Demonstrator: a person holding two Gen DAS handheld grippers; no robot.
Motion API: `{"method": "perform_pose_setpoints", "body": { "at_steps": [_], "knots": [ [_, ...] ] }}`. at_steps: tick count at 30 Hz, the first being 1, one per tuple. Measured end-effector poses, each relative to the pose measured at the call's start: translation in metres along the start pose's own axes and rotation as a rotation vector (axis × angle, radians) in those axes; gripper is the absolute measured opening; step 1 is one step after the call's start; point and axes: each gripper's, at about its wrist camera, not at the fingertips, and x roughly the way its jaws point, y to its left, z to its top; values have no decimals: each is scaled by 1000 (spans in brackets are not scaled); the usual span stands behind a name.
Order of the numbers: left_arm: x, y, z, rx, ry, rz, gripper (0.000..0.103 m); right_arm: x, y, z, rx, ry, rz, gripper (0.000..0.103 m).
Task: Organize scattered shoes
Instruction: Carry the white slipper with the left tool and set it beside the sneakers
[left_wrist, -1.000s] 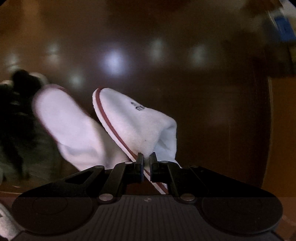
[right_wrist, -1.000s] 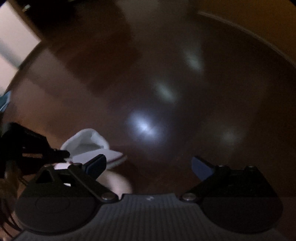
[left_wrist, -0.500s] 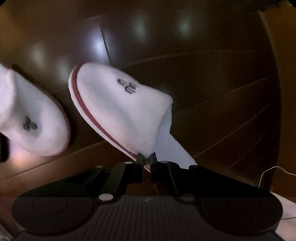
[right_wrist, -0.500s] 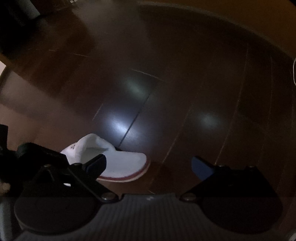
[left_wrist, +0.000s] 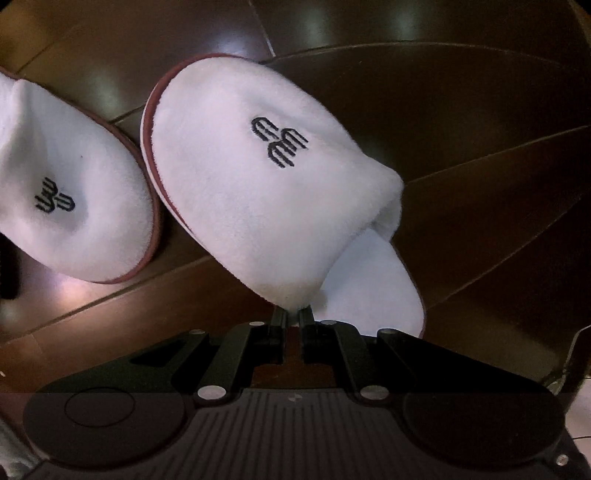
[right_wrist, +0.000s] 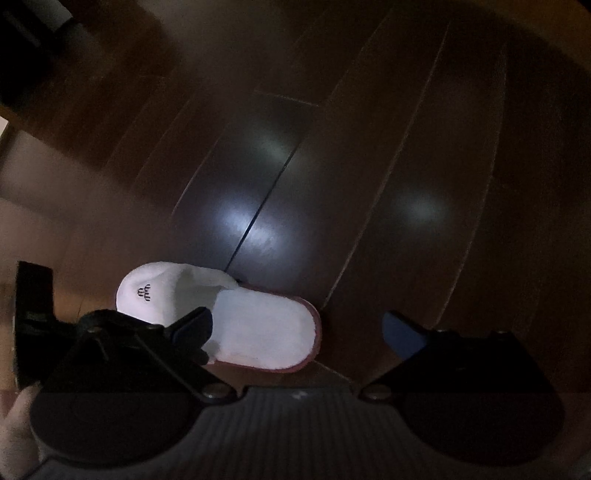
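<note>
**Inspector:** State of the left gripper (left_wrist: 293, 314)?

**Assistant:** Its two fingers are drawn nearly together and pinch the back edge of the upper of a white slipper (left_wrist: 266, 177). The slipper fills the middle of the left wrist view, toe pointing far and to the left, heel end near the gripper and to the right.

**Inspector:** Markings?

**Assistant:** A dark embroidered logo (left_wrist: 279, 147) on the upper, and a dark red trim along the sole edge. The white insole shows at the open heel.

**Inspector:** Is it on the floor?

**Assistant:** I cannot tell whether the sole touches the dark wooden floor (left_wrist: 480, 147) or hangs just above it.

**Inspector:** Anything beside it?

**Assistant:** A second white slipper (left_wrist: 70, 184) lies to the left on the floor, same logo and red trim, its toe toward the near side. The two are just beside each other; a narrow strip of floor shows between them.

**Inspector:** Right gripper (right_wrist: 297, 328)?

**Assistant:** Fingers spread wide, nothing between them. It hangs over the glossy boards. One white slipper (right_wrist: 229, 314) lies on the floor past its left finger (right_wrist: 192, 326), toe to the left, heel to the right. Which of the pair it is, I cannot tell.

**Inspector:** Anything else?

**Assistant:** A black device (right_wrist: 37, 317) at the left edge of that view, unclear in the dim light.
</note>
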Motion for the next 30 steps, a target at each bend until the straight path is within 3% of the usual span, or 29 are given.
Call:
{"method": "perform_pose_setpoints", "body": {
  "at_steps": [7, 9, 11, 15, 17, 20, 26, 30],
  "knots": [
    [9, 2, 19, 29, -21, 64, 12, 14, -11, 10, 10, 33, 39, 100],
    [8, 0, 23, 47, -35, 68, 23, 19, -14, 17, 29, 41, 53, 100],
    [4, -1, 21, 57, -58, 86, 56, 18, -16, 23, 55, 53, 71, 100],
    [-21, 5, 3, 70, -109, 109, 65, 23, -13, 34, 94, 89, 120, 100],
    [-45, 17, -13, 51, -145, 127, 77, 19, -3, 33, 53, 112, 149, 100],
    [-87, 43, -36, -31, -206, 154, 83, 16, 14, 31, -31, 144, 182, 100],
    [-144, 103, -71, -273, -269, 178, 84, 31, 90, 22, -424, 142, 242, 99],
    [-133, 139, -66, -310, -260, 194, 84, 58, 144, -7, -580, 175, 270, 91]
  ]
}}
